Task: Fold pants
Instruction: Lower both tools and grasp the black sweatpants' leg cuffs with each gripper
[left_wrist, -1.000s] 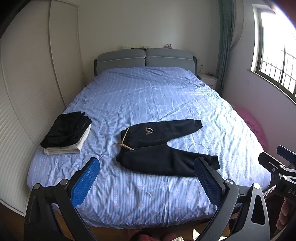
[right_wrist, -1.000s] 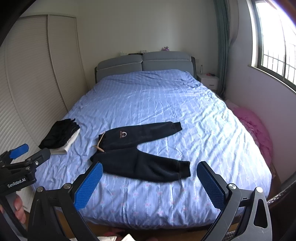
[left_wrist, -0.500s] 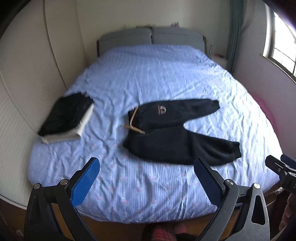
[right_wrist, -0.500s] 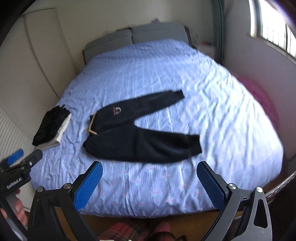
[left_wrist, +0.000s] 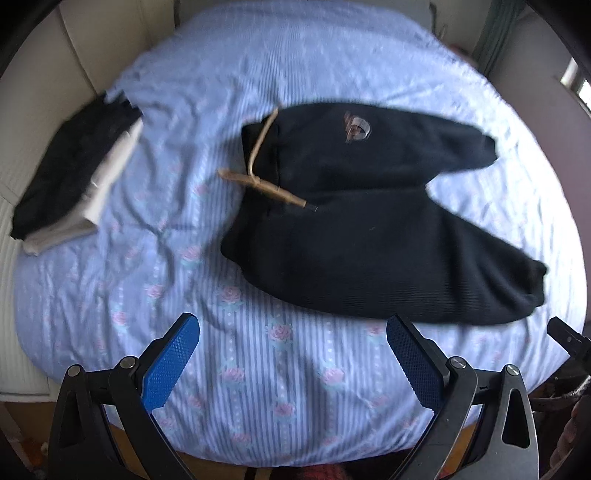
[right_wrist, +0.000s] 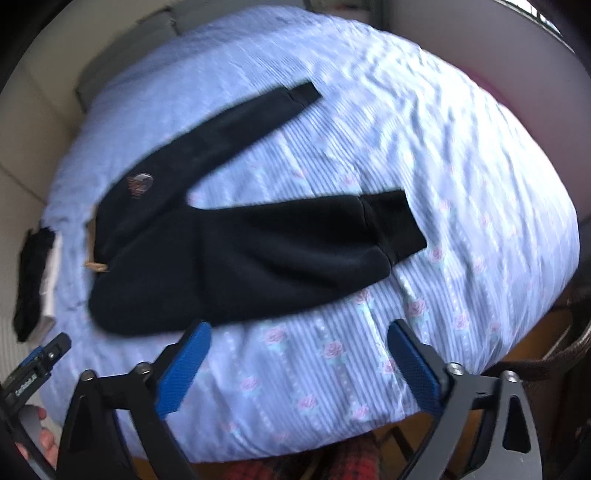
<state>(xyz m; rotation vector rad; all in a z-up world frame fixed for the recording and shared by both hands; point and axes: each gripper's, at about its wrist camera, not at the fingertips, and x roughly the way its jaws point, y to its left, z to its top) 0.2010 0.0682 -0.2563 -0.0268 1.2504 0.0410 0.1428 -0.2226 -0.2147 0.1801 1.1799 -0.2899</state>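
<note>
Gaping wide, gripping nothing: left gripper (left_wrist: 291, 354), right gripper (right_wrist: 299, 354). Closing in since half second ago, now hovering near bed (left_wrist: 258, 387) edge. Lying flat, unfolded mid-bed: pants (left_wrist: 369, 229), legs splayed right. Nearing first grasp.

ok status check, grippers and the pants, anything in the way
Left gripper open, empty. Right gripper open, empty, above bed edge. Black pants flat on bedsheet, legs splayed, unfolded. Folded clothes pile off to the side, not obstructing.
</note>
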